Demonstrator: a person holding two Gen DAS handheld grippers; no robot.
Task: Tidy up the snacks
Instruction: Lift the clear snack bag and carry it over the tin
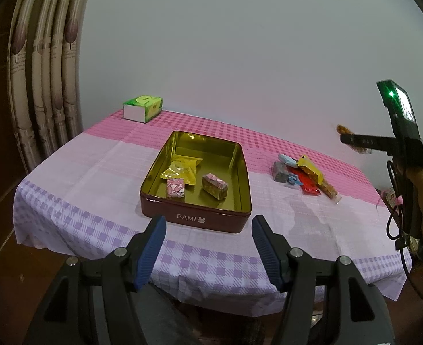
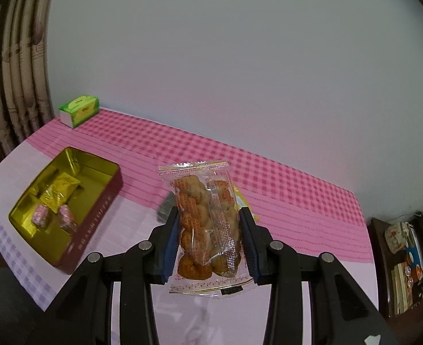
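right gripper (image 2: 210,230) is clamped on a clear cookie packet (image 2: 204,224); left gripper (image 1: 208,247) hangs apart before the tin (image 1: 195,215); maybe three snacks inside

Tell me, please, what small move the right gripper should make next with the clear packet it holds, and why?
Probably carry it left, over the open tin. The right gripper is shut on the clear packet of fried twists, held clear of the tablecloth, and the tin already holds three wrapped snacks with bare floor left. The left gripper is open and empty.
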